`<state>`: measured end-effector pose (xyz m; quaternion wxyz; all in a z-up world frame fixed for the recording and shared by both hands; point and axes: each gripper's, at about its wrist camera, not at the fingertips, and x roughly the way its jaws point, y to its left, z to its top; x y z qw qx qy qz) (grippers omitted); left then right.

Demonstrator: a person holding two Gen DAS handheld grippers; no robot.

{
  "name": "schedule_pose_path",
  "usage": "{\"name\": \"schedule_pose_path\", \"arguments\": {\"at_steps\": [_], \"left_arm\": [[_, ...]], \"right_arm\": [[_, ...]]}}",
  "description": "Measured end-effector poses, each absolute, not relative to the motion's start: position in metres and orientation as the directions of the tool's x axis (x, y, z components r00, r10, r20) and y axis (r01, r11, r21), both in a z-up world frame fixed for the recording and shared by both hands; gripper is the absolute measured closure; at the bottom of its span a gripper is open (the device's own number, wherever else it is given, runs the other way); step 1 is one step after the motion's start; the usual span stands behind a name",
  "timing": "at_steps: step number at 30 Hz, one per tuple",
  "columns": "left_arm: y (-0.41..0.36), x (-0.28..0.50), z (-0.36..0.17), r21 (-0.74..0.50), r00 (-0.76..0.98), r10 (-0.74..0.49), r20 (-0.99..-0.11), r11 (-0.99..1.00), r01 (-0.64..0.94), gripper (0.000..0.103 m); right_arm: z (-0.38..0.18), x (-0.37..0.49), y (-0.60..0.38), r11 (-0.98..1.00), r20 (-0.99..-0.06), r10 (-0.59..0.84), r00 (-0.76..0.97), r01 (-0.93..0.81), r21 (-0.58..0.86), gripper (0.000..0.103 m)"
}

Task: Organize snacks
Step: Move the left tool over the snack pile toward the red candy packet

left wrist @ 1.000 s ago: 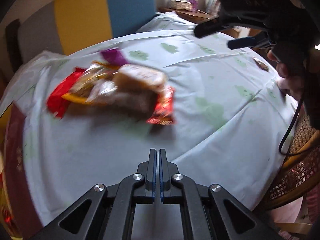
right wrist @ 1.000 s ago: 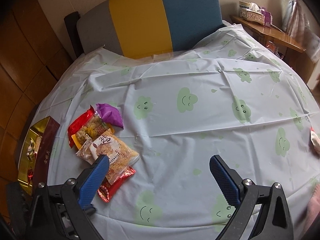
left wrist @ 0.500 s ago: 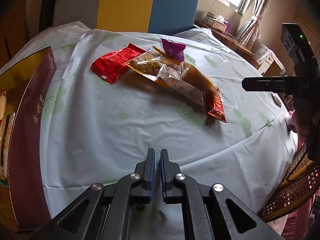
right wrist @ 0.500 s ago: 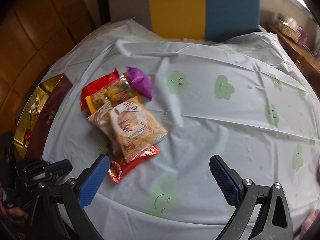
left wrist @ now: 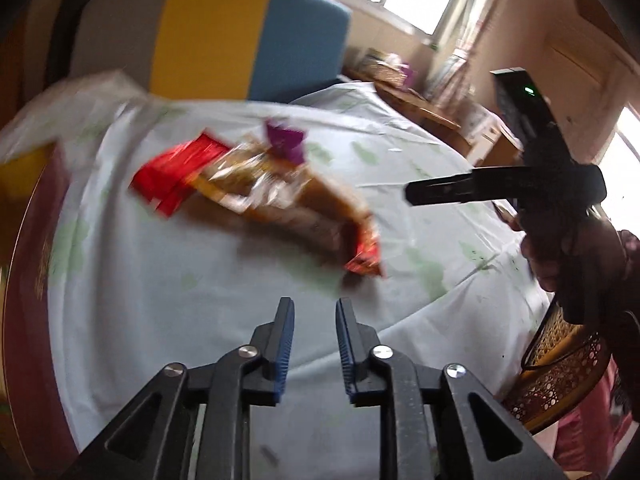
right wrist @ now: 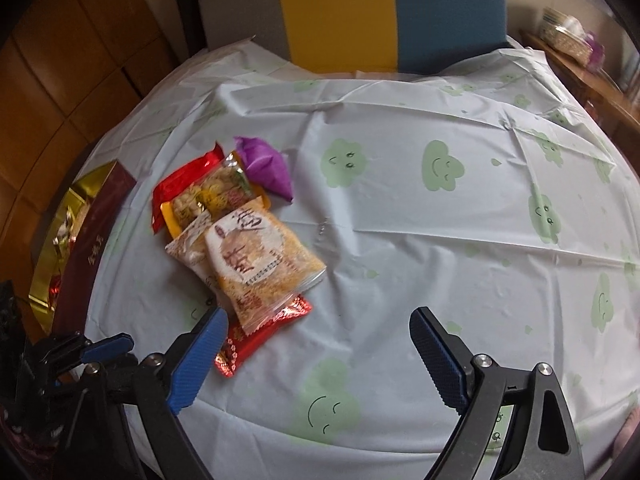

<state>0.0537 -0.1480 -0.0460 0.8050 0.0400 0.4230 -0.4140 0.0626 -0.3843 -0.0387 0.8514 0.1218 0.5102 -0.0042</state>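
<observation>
A pile of snack packets (right wrist: pixel 240 236) lies on the cloud-print tablecloth (right wrist: pixel 420 240). On top is an orange packet (right wrist: pixel 260 264), with a red foil packet (right wrist: pixel 260 332) under it and a purple packet (right wrist: pixel 266 164) at the far end. In the left wrist view the pile (left wrist: pixel 280 200) is blurred. My left gripper (left wrist: pixel 314 306) hovers short of the pile, its jaws opening with nothing between them. My right gripper (right wrist: pixel 318 320) stands wide over the cloth beside the red foil packet, its jaws closing a little on nothing.
A dark red and gold box (right wrist: pixel 96 232) holding wrapped sweets sits at the table's left edge. A grey, yellow and blue chair back (right wrist: pixel 340 12) stands behind the table. A wicker chair (left wrist: pixel 560 368) is at the near right, and a wooden sideboard (right wrist: pixel 580 64) at the far right.
The left jaws have parted from fully shut, and that view has swung and blurred. The right gripper has sunk closer to the snack pile, and its jaws have narrowed slightly.
</observation>
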Motion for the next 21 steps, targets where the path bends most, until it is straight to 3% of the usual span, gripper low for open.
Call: {"name": "schedule_pose_path", "arguments": {"at_steps": [10, 15, 16, 17, 21], "left_arm": [[-0.244, 0.064, -0.059, -0.175, 0.2, -0.553, -0.809, 0.552, 0.815, 0.08], [-0.256, 0.066, -0.062, -0.145, 0.221, -0.543, -0.81, 0.551, 0.822, 0.08], [-0.257, 0.066, -0.062, -0.15, 0.221, -0.543, -0.81, 0.556, 0.818, 0.084], [-0.257, 0.066, -0.064, -0.142, 0.226, -0.539, -0.811, 0.558, 0.818, 0.096], [-0.244, 0.059, -0.067, -0.17, 0.187, -0.541, -0.82, 0.542, 0.823, 0.1]], "right_arm": [[-0.024, 0.059, -0.399, 0.951, -0.83, 0.135, 0.541, 0.165, 0.262, 0.01], [-0.019, 0.057, -0.397, 0.952, -0.819, 0.141, 0.557, 0.149, 0.266, 0.01], [-0.018, 0.057, -0.396, 0.955, -0.819, 0.136, 0.557, 0.147, 0.258, 0.01], [-0.018, 0.056, -0.397, 0.956, -0.82, 0.131, 0.558, 0.147, 0.253, 0.01], [-0.02, 0.055, -0.4, 0.957, -0.826, 0.115, 0.552, 0.163, 0.241, 0.01]]}}
